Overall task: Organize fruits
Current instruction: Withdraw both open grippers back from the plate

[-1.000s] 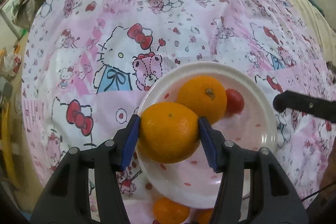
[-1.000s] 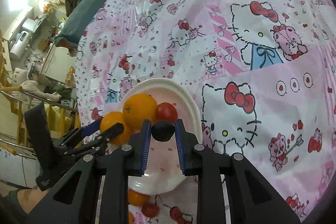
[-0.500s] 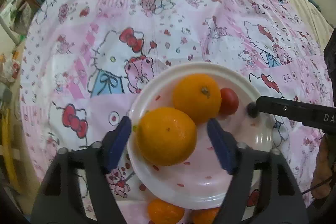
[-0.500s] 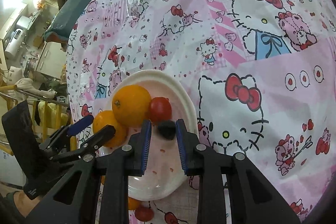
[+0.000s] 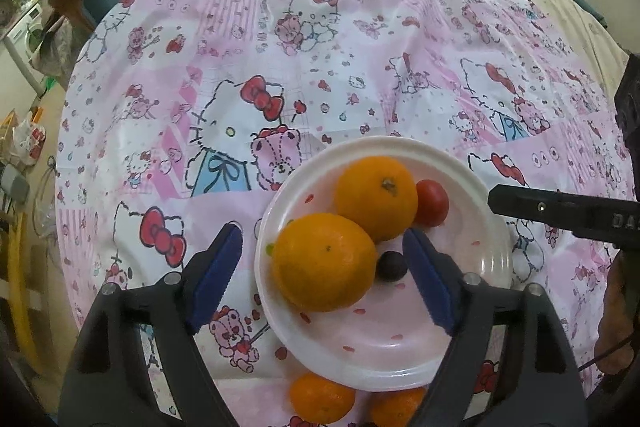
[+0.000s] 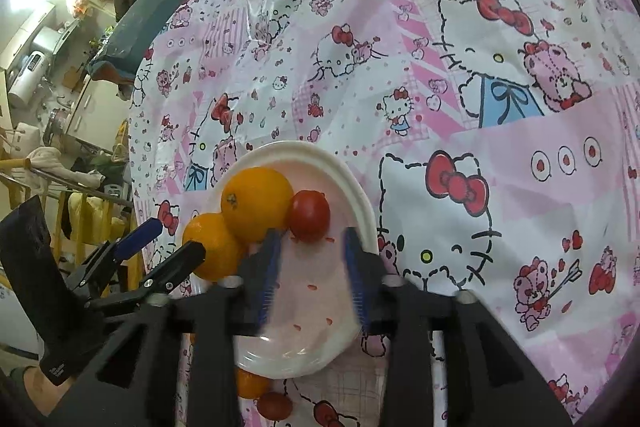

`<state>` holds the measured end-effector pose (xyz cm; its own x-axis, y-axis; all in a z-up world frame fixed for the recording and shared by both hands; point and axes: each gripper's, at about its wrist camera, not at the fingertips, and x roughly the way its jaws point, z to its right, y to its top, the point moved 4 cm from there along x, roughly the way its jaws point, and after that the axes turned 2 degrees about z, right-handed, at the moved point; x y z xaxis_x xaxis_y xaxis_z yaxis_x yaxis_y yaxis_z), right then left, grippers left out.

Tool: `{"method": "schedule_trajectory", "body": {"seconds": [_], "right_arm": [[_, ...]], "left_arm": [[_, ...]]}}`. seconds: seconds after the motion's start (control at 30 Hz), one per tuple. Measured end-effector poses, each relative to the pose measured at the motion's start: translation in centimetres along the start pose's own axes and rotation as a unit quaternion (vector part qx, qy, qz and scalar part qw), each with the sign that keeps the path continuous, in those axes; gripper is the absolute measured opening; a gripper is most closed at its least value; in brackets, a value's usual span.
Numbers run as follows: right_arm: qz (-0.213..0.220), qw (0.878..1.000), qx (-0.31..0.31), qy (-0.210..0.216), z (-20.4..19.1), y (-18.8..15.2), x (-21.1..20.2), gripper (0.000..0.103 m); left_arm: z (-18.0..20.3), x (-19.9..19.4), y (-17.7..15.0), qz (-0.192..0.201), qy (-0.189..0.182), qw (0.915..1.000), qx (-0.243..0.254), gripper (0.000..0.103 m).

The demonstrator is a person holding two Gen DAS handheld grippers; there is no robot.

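Surface: pink cartoon-cat tablecloth spread over the table, cluttered room with a blue cushion and white appliances beyond the far edge.
Left gripper: left gripper hangs wide apart over the near rim of the plate, blue pads either side of the near orange, gripping nothing.
Right gripper: right gripper also spread, blurred, empty between its fingers, poised over the plate's right part just short of the tomato.
Plate: white plate with small red marks sits on the cloth near the table's front edge.
Plate contents: near orange touches far orange; red tomato leans on the far orange's right side; small dark fruit lies tucked against the near orange.
Off the plate: two small oranges on the cloth just before the plate's front rim; another red tomato lies there too, seen in the right wrist view.
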<state>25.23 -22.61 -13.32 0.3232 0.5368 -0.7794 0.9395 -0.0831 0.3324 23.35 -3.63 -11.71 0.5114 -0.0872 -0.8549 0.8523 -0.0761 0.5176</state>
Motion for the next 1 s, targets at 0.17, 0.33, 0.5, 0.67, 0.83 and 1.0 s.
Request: {"method": "schedule_trajectory", "body": {"seconds": [0.17,0.33,0.5,0.67,0.83,1.0], "right_arm": [[0.02,1.0,-0.008,0.001,-0.8,-0.3,-1.3,0.067],[0.032,0.999,-0.004,0.006,-1.4,-1.0,-2.6,0.067],[0.043,0.999,-0.011,0.011,-2.4,-1.8,-4.4,0.069],[0.054,0.998,-0.018,0.016,-3.3,-3.1,-6.1,0.073],[0.058,0.998,-0.016,0.016,-3.5,-5.0,-7.3,0.074],[0.061,0.998,-0.007,0.017,-3.4,-6.9,-8.4,0.078]], "left_arm": [[-0.4,-0.7,-0.3,0.005,-0.005,0.9999,-0.011,0.08],[-1.0,-1.9,-0.6,0.017,-0.003,0.9995,-0.026,0.08],[-1.5,-3.1,-1.1,0.024,0.001,0.9992,-0.032,0.08],[-2.2,-4.4,-1.7,0.027,0.005,0.9989,-0.04,0.08],[-2.4,-5.6,-2.6,0.031,0.016,0.9988,-0.034,0.08],[-2.5,-6.8,-3.7,0.031,0.012,0.9986,-0.042,0.08]]}}
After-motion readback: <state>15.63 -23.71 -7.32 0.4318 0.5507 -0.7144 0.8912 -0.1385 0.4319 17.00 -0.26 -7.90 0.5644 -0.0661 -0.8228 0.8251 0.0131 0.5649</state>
